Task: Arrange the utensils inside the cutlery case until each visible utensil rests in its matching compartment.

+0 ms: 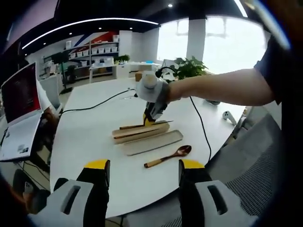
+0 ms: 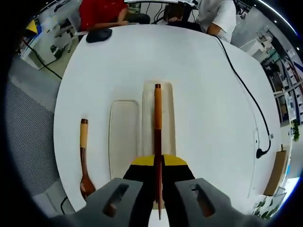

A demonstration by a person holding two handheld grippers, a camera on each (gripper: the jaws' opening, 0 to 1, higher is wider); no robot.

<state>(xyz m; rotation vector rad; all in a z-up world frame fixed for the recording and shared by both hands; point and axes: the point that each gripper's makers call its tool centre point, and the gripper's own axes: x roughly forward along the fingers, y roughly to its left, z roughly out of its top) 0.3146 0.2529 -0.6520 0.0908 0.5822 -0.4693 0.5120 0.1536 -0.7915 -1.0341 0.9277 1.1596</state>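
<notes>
A beige cutlery case (image 1: 142, 133) lies in the middle of the white table (image 1: 90, 132), with its lid (image 1: 154, 142) alongside. Beside the lid rests a wooden spoon (image 1: 169, 155). My left gripper (image 1: 144, 165) hangs open near the table's front edge, with nothing between its jaws. My right gripper (image 1: 150, 116) comes in from the right over the case. In the right gripper view my right gripper (image 2: 158, 163) is shut on brown chopsticks (image 2: 157, 120), which point lengthwise over the case (image 2: 168, 118). The lid (image 2: 123, 137) and the spoon (image 2: 84, 156) lie to its left.
A black cable (image 1: 94, 101) crosses the table, and another (image 2: 246, 90) runs to a plug. A laptop (image 1: 21, 109) stands at the left edge. A dark mouse (image 2: 98, 34) and seated people are at the far side. A white controller (image 1: 228, 117) and a grey mesh chair (image 1: 265, 179) are on the right.
</notes>
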